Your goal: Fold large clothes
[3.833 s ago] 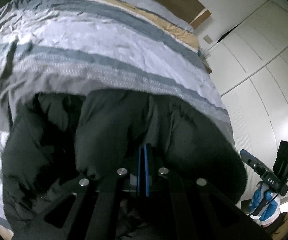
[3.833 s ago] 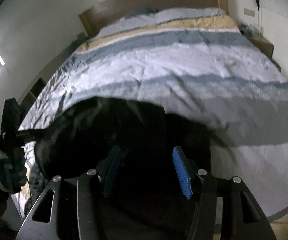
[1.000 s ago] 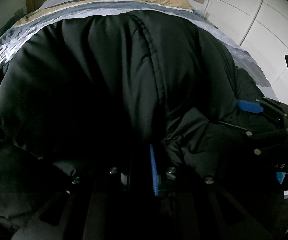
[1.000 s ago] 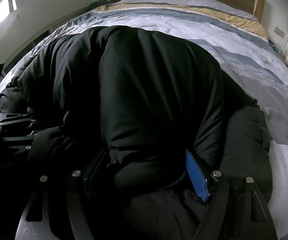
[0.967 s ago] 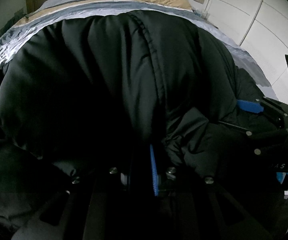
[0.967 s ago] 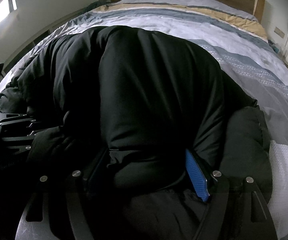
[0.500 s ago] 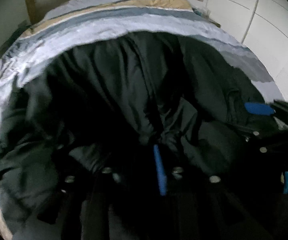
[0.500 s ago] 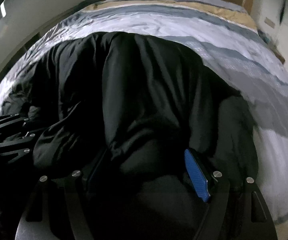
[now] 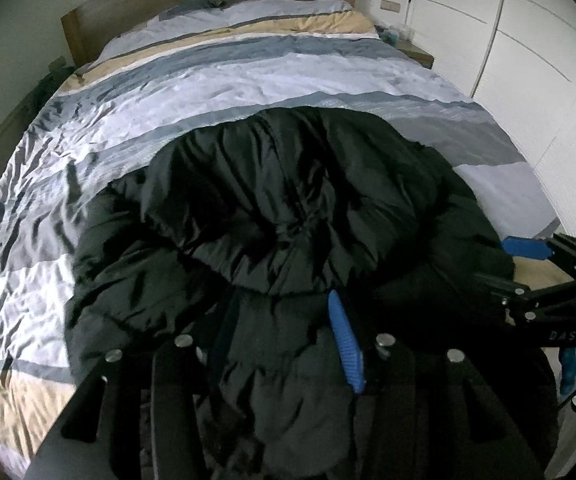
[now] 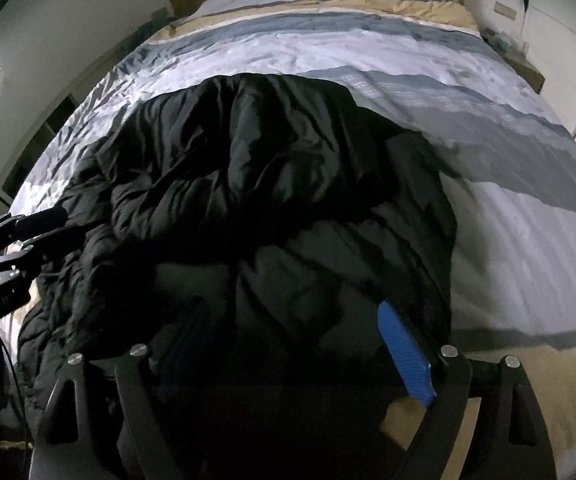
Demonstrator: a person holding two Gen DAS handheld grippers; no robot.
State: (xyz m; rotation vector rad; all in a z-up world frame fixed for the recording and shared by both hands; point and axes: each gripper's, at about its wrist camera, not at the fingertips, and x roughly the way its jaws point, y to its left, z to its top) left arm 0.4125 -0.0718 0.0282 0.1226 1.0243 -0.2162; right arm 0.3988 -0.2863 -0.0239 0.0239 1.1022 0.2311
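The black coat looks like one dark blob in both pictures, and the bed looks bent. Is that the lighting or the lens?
Both. Left wrist view: the puffy black coat swallows the dim light, so only faint sheen shows its folds; the striped duvet curves because of the fisheye lens. Right wrist view: the same bending, and the duvet's near right part is smeared by motion blur.

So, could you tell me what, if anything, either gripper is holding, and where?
Nothing, it seems: both the left gripper and right gripper have just been opening, and the black puffer jacket lies loosely between their jaws.
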